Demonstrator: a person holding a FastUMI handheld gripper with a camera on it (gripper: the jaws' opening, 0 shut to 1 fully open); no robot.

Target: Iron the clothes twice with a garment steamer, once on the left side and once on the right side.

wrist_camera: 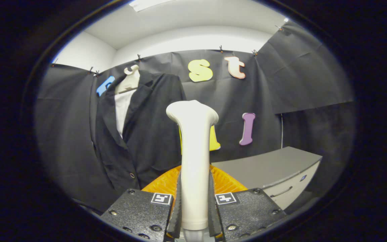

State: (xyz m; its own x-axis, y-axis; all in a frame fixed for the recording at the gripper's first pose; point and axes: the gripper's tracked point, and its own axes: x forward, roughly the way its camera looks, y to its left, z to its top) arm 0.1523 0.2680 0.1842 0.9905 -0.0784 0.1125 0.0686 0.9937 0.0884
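Clamping from both sides, the gripper [195,215] was seen closed on the handle of one garment steamer [193,148], held upright between the fingers. One black jacket [146,134] was hung on a white hanger [129,80] beyond and left. One grey cabinet [274,171] stood right. No legible writing was noted.
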